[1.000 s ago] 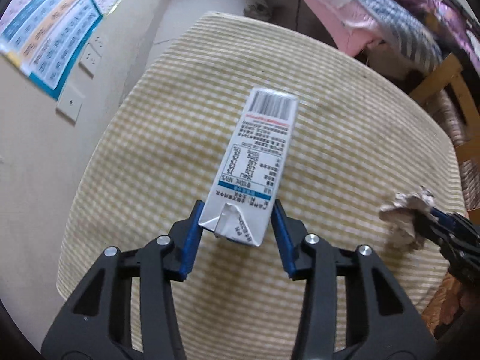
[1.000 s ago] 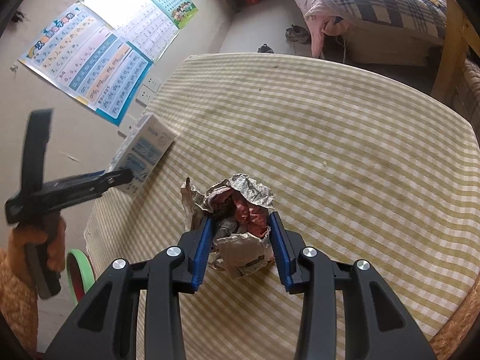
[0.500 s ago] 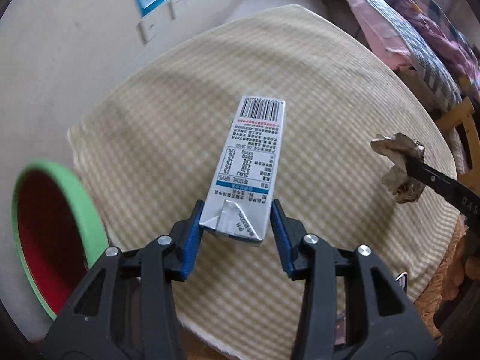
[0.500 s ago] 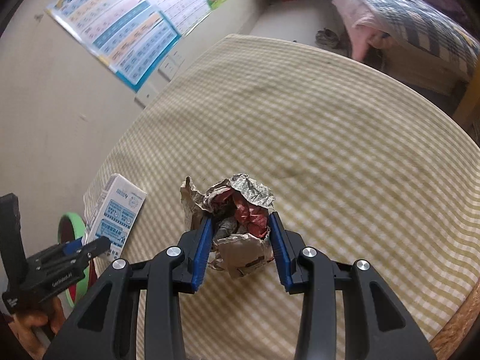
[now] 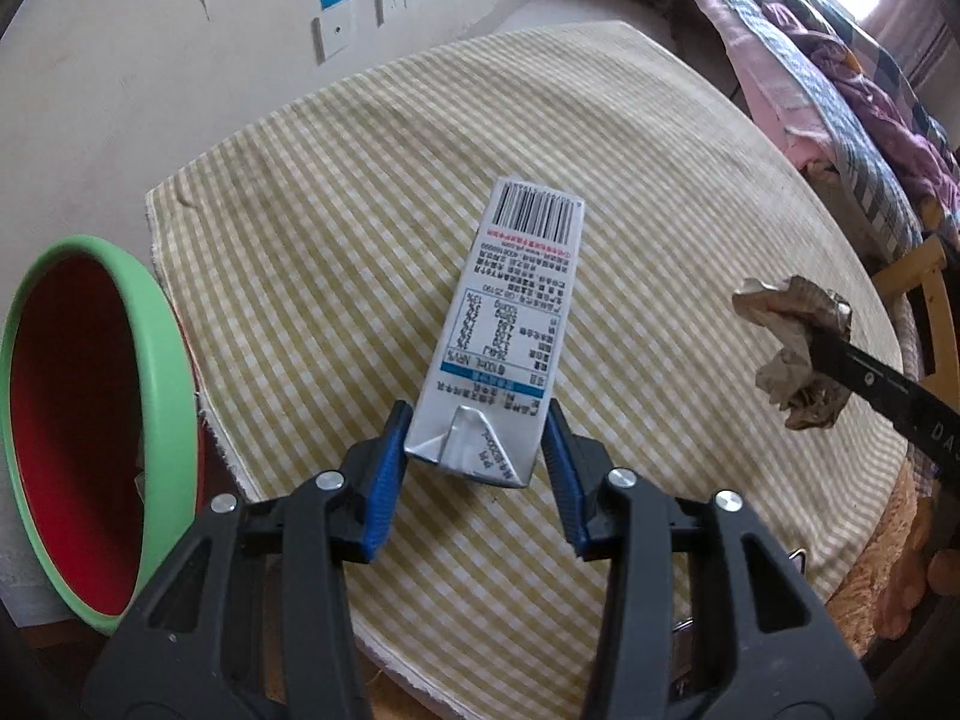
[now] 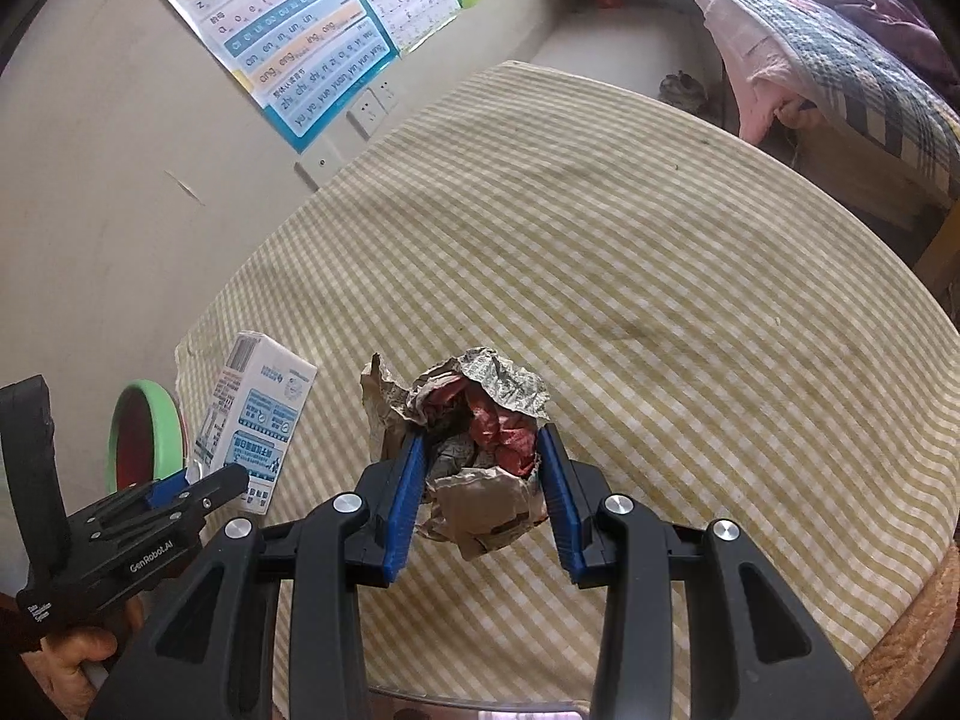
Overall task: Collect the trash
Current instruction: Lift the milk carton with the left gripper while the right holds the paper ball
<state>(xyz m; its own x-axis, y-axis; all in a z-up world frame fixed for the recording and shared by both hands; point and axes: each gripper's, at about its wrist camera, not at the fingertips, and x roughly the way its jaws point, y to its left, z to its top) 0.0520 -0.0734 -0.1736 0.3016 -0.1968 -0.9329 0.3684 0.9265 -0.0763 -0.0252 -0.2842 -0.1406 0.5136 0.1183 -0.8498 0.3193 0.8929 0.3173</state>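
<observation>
My left gripper [image 5: 477,450] is shut on a white and blue milk carton [image 5: 507,324], held by its folded end above the checked tablecloth [image 5: 336,240]. The same carton [image 6: 255,414] shows at the left of the right wrist view, near the table's left edge. My right gripper [image 6: 483,468] is shut on a crumpled ball of newspaper [image 6: 474,420], lifted over the table. That paper ball [image 5: 792,342] also appears at the right of the left wrist view. A bin with a green rim [image 5: 162,372] and red inside stands beside the table's left edge.
The round table [image 6: 660,276] carries a yellow checked cloth. Posters [image 6: 288,30] and sockets are on the wall behind. A bed with bedding [image 6: 840,48] and a wooden chair [image 5: 936,300] stand at the right. A person's hand [image 6: 66,660] holds the left gripper's handle.
The left gripper carried the carton toward the table's left edge and rolled, bringing the green-rimmed bin into view. The right gripper shifted left with the paper ball. Both grips are unchanged.
</observation>
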